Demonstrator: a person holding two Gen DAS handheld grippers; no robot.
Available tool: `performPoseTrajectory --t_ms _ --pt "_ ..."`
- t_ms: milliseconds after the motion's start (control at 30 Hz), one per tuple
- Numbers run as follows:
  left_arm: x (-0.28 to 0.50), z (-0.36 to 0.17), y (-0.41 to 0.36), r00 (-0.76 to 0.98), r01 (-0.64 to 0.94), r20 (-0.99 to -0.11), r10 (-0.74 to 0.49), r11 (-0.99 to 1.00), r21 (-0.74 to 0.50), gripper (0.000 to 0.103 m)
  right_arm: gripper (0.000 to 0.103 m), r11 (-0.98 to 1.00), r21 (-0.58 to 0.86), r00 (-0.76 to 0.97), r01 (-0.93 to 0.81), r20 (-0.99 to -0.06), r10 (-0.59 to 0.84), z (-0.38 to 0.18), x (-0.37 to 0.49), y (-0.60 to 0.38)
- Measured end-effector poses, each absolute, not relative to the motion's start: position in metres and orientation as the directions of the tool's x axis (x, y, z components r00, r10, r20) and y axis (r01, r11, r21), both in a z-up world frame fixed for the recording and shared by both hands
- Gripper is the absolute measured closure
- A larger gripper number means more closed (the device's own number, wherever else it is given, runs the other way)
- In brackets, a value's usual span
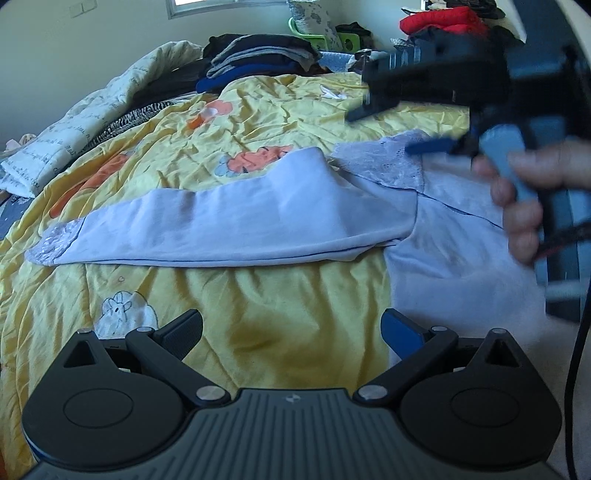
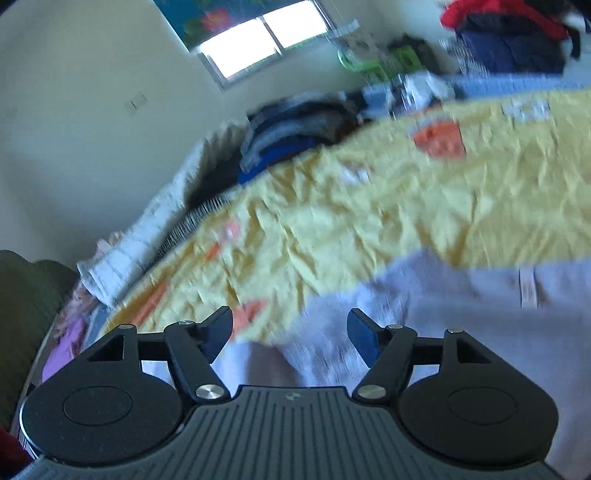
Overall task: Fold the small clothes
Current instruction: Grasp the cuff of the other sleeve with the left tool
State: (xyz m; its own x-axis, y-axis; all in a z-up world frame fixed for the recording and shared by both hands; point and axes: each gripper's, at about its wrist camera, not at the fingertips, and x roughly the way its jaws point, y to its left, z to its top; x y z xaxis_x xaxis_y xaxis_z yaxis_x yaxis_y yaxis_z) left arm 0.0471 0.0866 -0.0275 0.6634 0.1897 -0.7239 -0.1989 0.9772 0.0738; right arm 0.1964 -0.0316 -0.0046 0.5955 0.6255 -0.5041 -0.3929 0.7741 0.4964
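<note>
A pale lilac garment (image 1: 443, 258) lies on the yellow quilt (image 1: 258, 122). Its long sleeve (image 1: 229, 221) is laid flat toward the left and ends in a lace cuff (image 1: 55, 247); more lace (image 1: 380, 158) shows near the collar. My left gripper (image 1: 291, 325) hangs open over bare quilt just in front of the sleeve, with nothing between its fingers. A hand (image 1: 524, 206) holds my right gripper (image 1: 384, 133) above the garment's upper part. In the blurred right wrist view the right gripper (image 2: 290, 321) is open over the lilac garment (image 2: 461, 325), its jaws apart and empty.
A stack of folded dark clothes (image 1: 258, 59) sits at the far side of the bed, beside a white printed quilt (image 1: 74, 125). Red and dark clothes (image 1: 443, 18) are piled at the back right, near a green basket (image 1: 306, 29). A dark cable (image 1: 576, 369) hangs at the right edge.
</note>
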Motion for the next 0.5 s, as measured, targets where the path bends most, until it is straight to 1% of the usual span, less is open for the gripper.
performPoseTrajectory --t_ms 100,167,267,300,333,367,400,433,500 --pt "0.045 -0.026 0.091 0.663 -0.212 -0.722 0.197 0.975 0.072 0.0 0.032 0.797 0.494 0.519 -0.348 -0.606 0.603 -0.028 0.205 -0.021" --pt "0.043 -0.024 0.094 0.669 -0.22 -0.714 0.205 0.973 0.073 0.0 0.032 0.799 0.493 0.538 -0.344 -0.594 0.598 -0.029 0.2 -0.021" --pt "0.043 -0.023 0.099 0.667 -0.246 -0.711 0.223 0.967 0.072 0.0 0.031 0.766 0.537 0.563 -0.354 -0.532 0.633 -0.019 0.189 -0.029" --pt "0.044 -0.023 0.1 0.666 -0.251 -0.712 0.222 0.966 0.067 0.0 0.028 0.763 0.538 0.565 -0.358 -0.526 0.636 -0.018 0.186 -0.03" --pt "0.045 -0.023 0.101 0.664 -0.254 -0.714 0.221 0.965 0.063 0.0 0.026 0.771 0.525 0.561 -0.359 -0.539 0.628 -0.018 0.185 -0.03" --pt "0.045 -0.022 0.102 0.663 -0.254 -0.716 0.219 0.965 0.06 0.0 0.027 0.79 0.5 0.548 -0.354 -0.574 0.608 -0.021 0.186 -0.028" --pt "0.045 -0.022 0.102 0.665 -0.252 -0.714 0.22 0.966 0.062 0.0 0.032 0.814 0.468 0.54 -0.345 -0.61 0.58 -0.024 0.185 -0.026" --pt "0.044 -0.021 0.101 0.669 -0.251 -0.708 0.226 0.965 0.07 0.0 0.034 0.83 0.44 0.551 -0.343 -0.621 0.557 -0.022 0.183 -0.027" --pt "0.044 -0.021 0.102 0.67 -0.256 -0.7 0.247 0.962 0.094 0.0 0.033 0.845 0.397 0.593 -0.358 -0.603 0.534 -0.012 0.17 -0.031"
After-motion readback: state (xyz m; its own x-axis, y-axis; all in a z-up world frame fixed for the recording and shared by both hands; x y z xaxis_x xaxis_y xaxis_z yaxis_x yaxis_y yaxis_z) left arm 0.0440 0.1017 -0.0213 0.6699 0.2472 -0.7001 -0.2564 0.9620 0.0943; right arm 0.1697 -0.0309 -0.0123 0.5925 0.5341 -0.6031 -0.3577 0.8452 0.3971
